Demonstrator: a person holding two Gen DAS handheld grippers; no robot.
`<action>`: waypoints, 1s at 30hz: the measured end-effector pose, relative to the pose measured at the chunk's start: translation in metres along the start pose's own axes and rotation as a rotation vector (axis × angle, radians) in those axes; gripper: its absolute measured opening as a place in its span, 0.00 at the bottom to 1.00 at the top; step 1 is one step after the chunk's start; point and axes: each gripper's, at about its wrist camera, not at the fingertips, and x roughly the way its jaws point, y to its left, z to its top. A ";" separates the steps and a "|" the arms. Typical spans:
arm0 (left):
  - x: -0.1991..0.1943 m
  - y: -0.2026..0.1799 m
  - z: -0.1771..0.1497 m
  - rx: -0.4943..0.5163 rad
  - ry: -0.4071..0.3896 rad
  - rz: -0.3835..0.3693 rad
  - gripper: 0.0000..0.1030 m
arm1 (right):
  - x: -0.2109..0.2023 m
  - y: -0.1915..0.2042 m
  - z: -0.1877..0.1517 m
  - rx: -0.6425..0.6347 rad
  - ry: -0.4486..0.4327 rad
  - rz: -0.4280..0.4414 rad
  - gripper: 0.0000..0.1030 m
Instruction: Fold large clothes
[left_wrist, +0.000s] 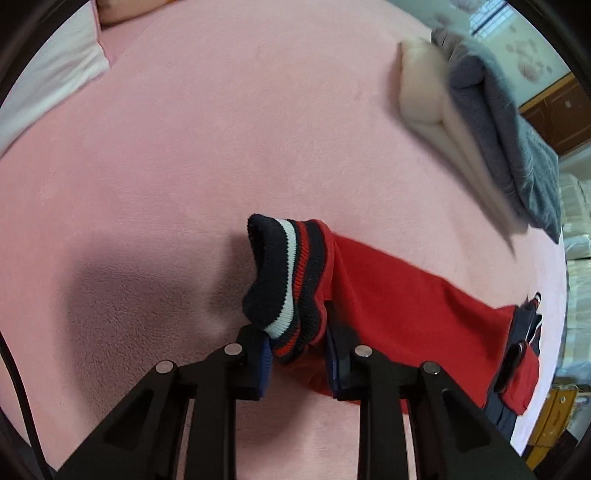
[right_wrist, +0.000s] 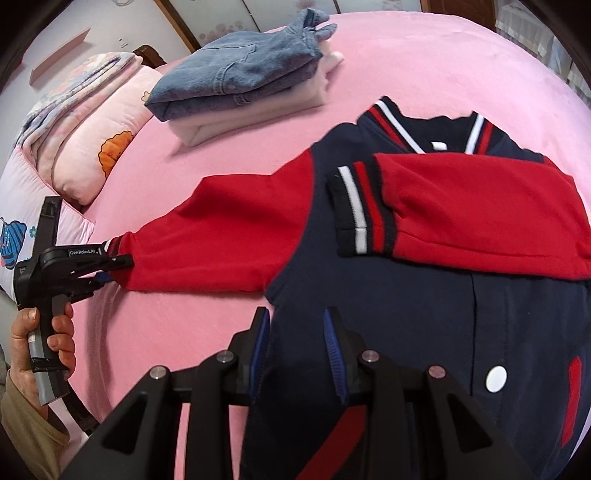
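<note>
One sleeve (right_wrist: 207, 236) of the jacket (right_wrist: 424, 332) lies unfolded, its long axis running from the navy body out toward the pillow-side edge of the bed (right_wrist: 424, 62). The left hand-held gripper (left_wrist: 298, 343) pinches its striped cuff (left_wrist: 284, 280); the right hand-held gripper (right_wrist: 295, 339) hovers spread over the body. The jacket's hem is cut off from view.

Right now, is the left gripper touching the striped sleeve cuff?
Touching. In the left wrist view, the left gripper has its fingers closed around the striped cuff, fabric pressed against both blue pads.
</note>
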 end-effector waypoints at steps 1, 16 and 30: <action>-0.003 -0.003 -0.001 0.012 -0.021 0.011 0.20 | -0.002 -0.002 0.000 0.004 -0.003 0.000 0.30; -0.093 -0.216 -0.119 0.672 -0.418 0.081 0.21 | -0.067 -0.082 -0.002 0.107 -0.151 -0.026 0.30; -0.049 -0.283 -0.179 0.664 -0.193 -0.233 0.65 | -0.077 -0.154 -0.021 0.163 -0.140 -0.052 0.30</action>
